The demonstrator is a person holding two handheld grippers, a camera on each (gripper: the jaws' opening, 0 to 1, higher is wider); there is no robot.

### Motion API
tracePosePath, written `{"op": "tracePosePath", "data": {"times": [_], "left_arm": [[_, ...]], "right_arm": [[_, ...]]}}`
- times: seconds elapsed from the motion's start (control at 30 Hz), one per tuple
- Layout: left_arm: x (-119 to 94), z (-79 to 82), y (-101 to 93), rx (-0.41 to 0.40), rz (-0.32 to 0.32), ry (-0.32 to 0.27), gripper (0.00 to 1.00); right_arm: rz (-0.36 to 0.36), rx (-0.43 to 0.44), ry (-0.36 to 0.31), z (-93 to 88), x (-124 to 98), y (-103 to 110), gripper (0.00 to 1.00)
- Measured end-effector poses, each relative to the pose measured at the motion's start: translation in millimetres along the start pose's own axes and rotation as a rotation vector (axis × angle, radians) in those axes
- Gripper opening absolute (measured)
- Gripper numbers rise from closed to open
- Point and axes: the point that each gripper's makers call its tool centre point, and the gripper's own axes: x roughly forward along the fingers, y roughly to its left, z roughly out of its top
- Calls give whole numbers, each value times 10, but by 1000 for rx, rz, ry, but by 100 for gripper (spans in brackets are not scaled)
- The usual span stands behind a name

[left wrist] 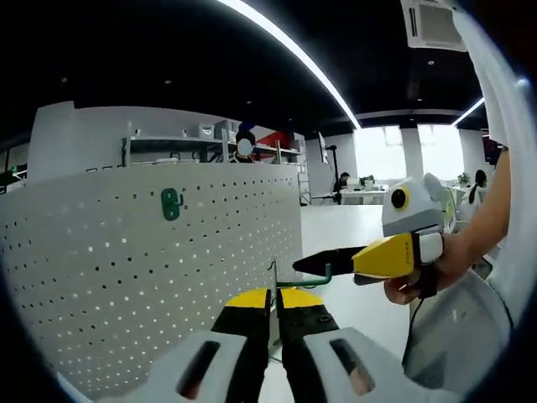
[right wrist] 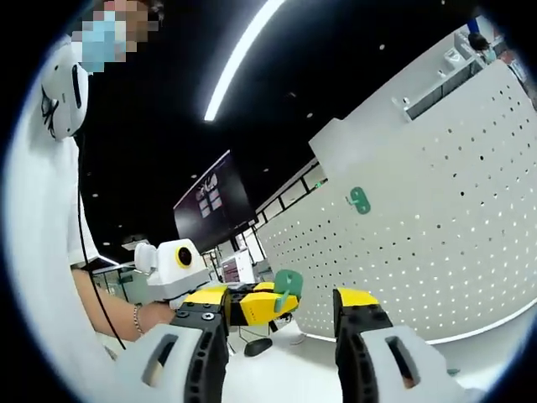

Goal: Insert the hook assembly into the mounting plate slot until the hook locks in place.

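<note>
A small green mounting plate (left wrist: 172,204) (right wrist: 359,200) is fixed high on a white pegboard (left wrist: 126,277) (right wrist: 453,252). My left gripper (left wrist: 273,302) is shut on the hook assembly (left wrist: 295,281), a green piece with a thin metal wire, held in the air well short of the board. In the right gripper view the same gripper (right wrist: 256,306) comes in from the left with the green hook assembly (right wrist: 288,285) at its tip. My right gripper (right wrist: 281,295) stands open with nothing between its jaws. In the left gripper view it (left wrist: 315,265) reaches in from the right, close to the hook.
The pegboard stands upright on a white table (left wrist: 344,227) and runs across both views. A person's arm (left wrist: 491,227) and white sleeve are at the right. Shelves and office desks lie behind the board. A hand with a bracelet (right wrist: 138,317) holds the left gripper.
</note>
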Motion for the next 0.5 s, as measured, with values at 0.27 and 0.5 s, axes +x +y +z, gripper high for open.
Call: {"op": "tracePosePath", "data": {"times": [0.27, 0.5], "left_arm": [[1, 7, 0, -6, 3, -3, 2], [-8, 6, 15, -6, 7, -3, 2]], "right_arm": [[11, 16, -4, 1, 78, 29, 40], [20, 19, -1, -5, 120, 54, 35]]}}
